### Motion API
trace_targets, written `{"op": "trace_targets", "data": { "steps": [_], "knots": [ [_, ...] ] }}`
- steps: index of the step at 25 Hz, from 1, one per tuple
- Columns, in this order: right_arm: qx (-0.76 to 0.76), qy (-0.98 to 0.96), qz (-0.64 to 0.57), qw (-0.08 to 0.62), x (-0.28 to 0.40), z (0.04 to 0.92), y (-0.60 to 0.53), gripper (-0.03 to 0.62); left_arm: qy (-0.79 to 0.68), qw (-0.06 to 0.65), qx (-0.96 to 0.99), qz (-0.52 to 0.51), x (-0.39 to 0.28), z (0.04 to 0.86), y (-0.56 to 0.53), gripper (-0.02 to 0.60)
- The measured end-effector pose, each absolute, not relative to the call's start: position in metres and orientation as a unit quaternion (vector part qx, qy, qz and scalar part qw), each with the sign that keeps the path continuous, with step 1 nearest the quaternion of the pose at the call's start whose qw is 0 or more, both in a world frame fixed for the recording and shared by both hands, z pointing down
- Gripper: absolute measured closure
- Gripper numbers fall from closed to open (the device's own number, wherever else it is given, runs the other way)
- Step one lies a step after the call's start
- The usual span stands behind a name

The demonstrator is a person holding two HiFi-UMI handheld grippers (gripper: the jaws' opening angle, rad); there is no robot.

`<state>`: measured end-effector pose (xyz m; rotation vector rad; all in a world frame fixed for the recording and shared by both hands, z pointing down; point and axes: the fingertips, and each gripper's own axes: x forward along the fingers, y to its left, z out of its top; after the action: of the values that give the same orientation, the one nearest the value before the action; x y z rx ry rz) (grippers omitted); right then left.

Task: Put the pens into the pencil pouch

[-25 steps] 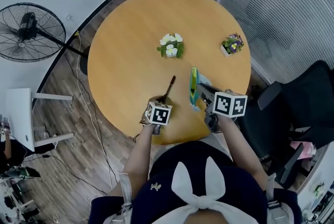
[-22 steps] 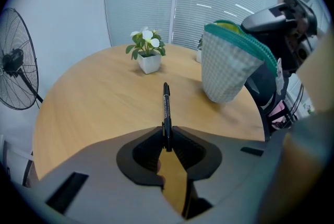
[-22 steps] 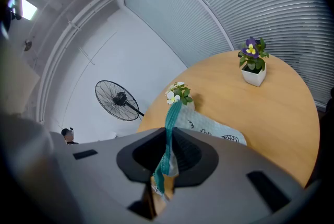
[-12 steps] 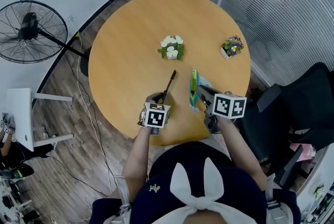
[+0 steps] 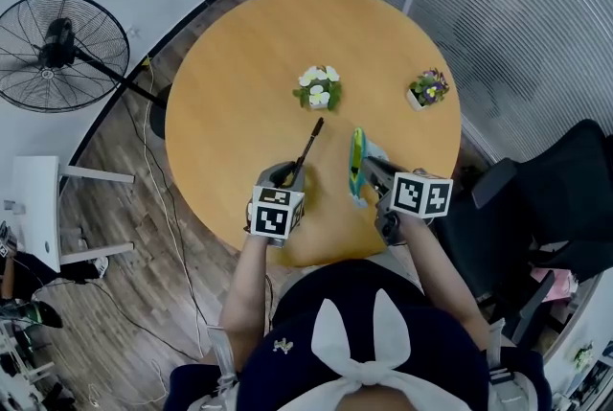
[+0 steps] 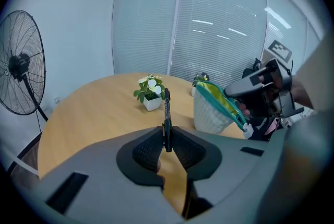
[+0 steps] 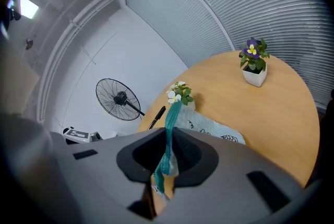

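Pen: its lower end sits between the left gripper's jaws, and its shaft juts forward past them toward the white-flower pot.
Left gripper state: jaws nearly together, pressed on the pen.
Pouch: just right of the left gripper, mouth open, yellow lining showing.
Right gripper state: jaws narrow, pinching the pouch's teal zipper edge; the pouch's body lies ahead of it on the table.
Pose: both grippers tilt forward and down over the table's near edge, marker cubes up.
Hidden: the cubes cover both hands in the head view; the pouch's inside cannot be made out.
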<state>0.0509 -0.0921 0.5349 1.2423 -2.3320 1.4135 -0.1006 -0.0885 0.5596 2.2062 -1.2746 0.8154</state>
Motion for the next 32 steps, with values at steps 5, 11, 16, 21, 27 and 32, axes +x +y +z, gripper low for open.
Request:
{"op": "trace_targets", "data": {
  "steps": [5, 11, 16, 21, 27, 32],
  "knots": [
    [0.41, -0.779, 0.468, 0.069, 0.05, 0.533, -0.092, 0.553, -0.449, 0.225, 0.82, 0.276, -0.098, 0.536, -0.087, 0.506],
    [0.416, -0.779, 0.463, 0.08, 0.052, 0.533, -0.09, 0.553, -0.402, 0.223, 0.849, 0.259, -0.085, 0.511, -0.078, 0.506],
    [0.416, -0.782, 0.459, 0.076, 0.052, 0.53, -0.09, 0.553, -0.374, 0.216, 0.865, 0.258, -0.071, 0.499, -0.068, 0.506],
    [0.418, -0.783, 0.454, 0.078, 0.051, 0.529, -0.091, 0.553, -0.339, 0.229, 0.875, 0.26, -0.059, 0.497, -0.056, 0.506],
    [0.424, -0.781, 0.452, 0.082, 0.055, 0.533, -0.088, 0.553, -0.323, 0.22, 0.875, 0.286, -0.053, 0.503, -0.045, 0.506],
    [0.428, -0.781, 0.448, 0.083, 0.058, 0.532, -0.088, 0.551, -0.301, 0.215, 0.873, 0.317, -0.048, 0.508, -0.035, 0.506]
  ]
}}
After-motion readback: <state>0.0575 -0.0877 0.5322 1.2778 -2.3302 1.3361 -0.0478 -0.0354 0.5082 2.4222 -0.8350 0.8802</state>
